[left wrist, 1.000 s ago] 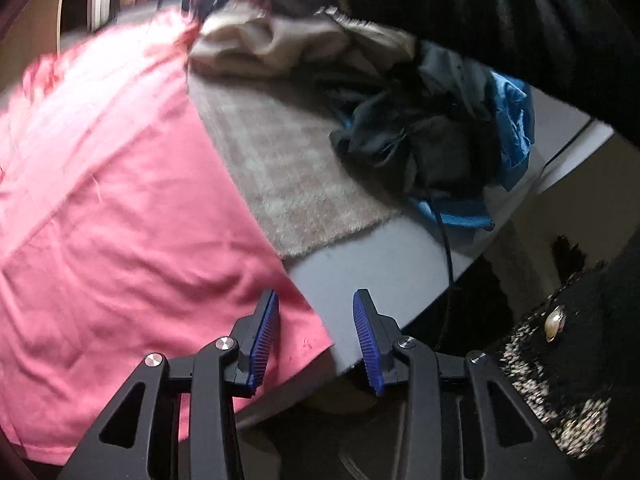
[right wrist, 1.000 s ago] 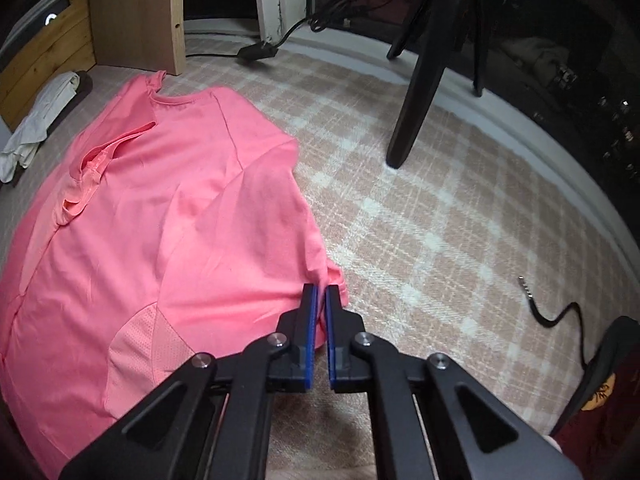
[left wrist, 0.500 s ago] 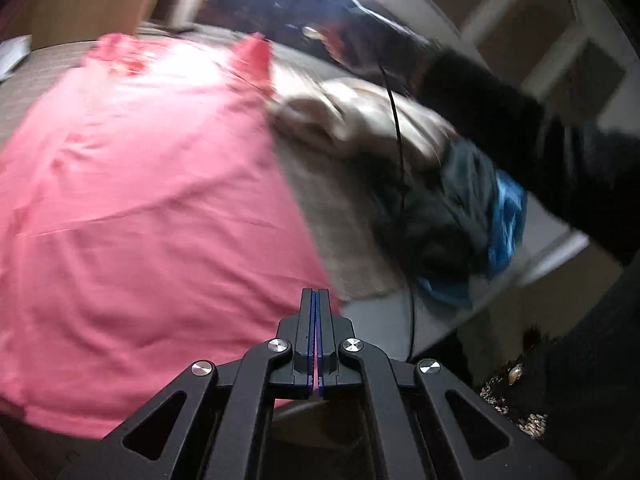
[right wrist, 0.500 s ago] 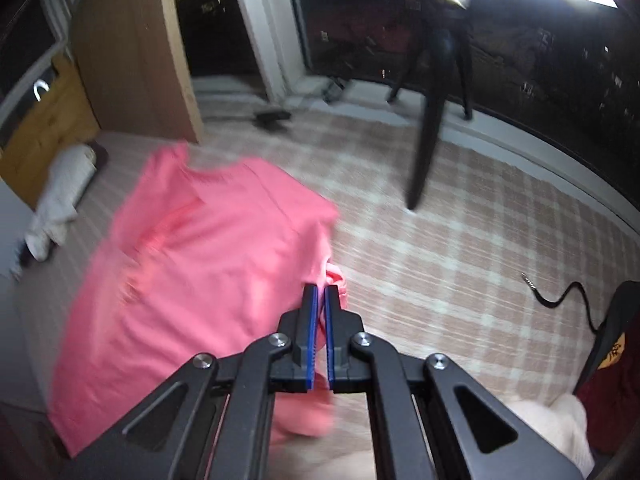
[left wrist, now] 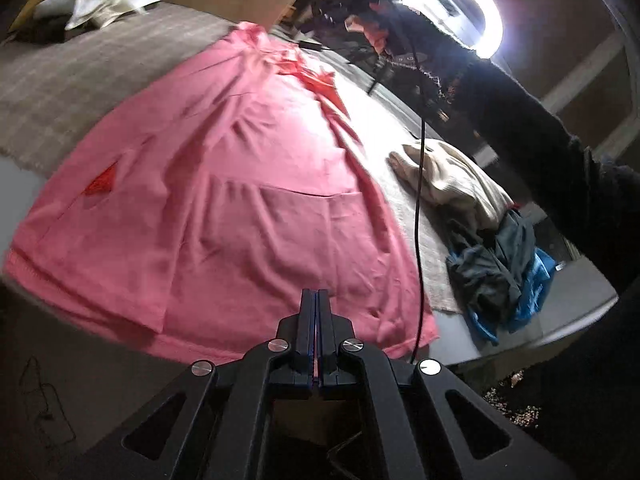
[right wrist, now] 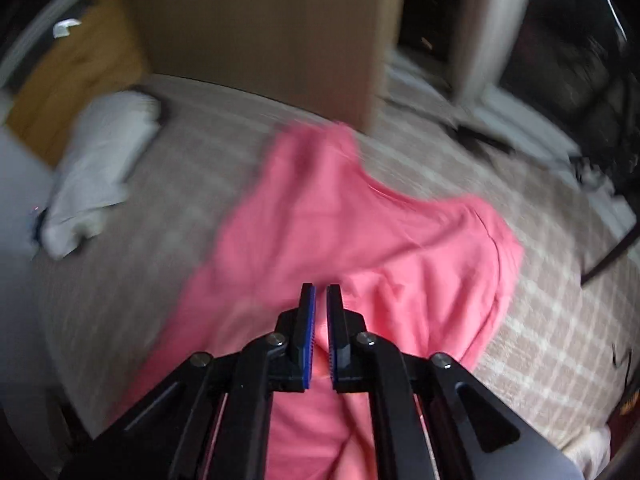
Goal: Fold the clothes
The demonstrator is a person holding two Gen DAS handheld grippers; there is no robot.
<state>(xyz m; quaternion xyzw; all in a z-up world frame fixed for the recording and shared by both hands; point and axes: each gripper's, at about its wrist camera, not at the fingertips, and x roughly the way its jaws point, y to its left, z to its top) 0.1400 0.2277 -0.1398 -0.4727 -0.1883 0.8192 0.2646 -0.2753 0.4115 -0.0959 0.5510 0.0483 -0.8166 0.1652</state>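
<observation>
My left fingers point(left wrist: 316, 300) were pinched on the pink shirt's point(left wrist: 248, 184) hem at the tabletop's near edge. My right fingers point(right wrist: 321, 300) (a narrow gap, just opening) hung over it, the picture too blurred to show a grip.

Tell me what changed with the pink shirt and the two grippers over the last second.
The left gripper closed on the pink shirt at its near hem. The right gripper carried the shirt's side over onto its body, making a fold, and its jaws have just been opening, with pink cloth behind the gap. The beige garment, the dark and blue pile and the white cloth stayed put.
</observation>
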